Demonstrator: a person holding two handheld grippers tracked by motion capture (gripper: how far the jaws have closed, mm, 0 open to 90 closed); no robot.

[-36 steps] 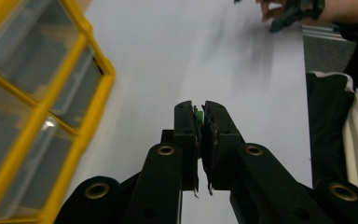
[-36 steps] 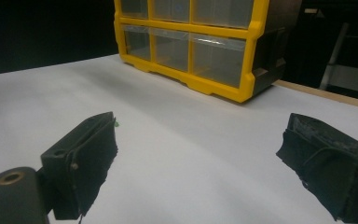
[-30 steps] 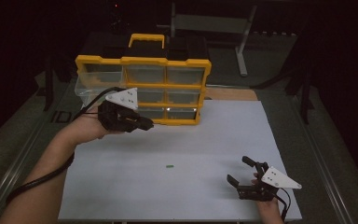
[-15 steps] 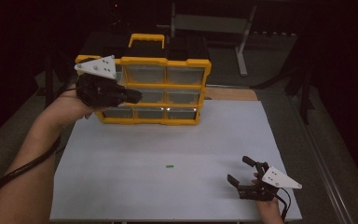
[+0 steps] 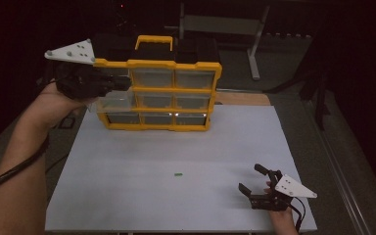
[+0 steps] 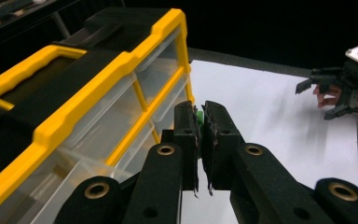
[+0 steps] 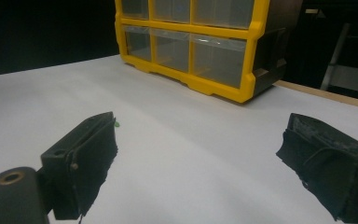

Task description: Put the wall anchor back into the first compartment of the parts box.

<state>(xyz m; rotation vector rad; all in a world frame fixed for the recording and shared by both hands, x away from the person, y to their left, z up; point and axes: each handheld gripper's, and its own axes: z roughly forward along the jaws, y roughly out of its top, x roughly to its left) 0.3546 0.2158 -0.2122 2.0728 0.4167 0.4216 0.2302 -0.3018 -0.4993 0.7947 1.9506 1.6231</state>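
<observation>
Left claw (image 6: 199,122) is up by the yellow plastic drawer organizer (image 5: 162,93) at the worktop's back, pinching a tiny green piece (image 6: 198,115) — right claw (image 5: 254,180) rests wide apart near the front, another small green bit (image 5: 177,174) lying mid-worktop.

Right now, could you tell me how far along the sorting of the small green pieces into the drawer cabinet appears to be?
One green piece is pinched in the left claw, raised beside the yellow drawer cabinet, where a left-column drawer juts out, seemingly open. Whether any piece is already stored cannot be told. Left: another green piece lies on the white mat; the right claw rests open, empty.
</observation>
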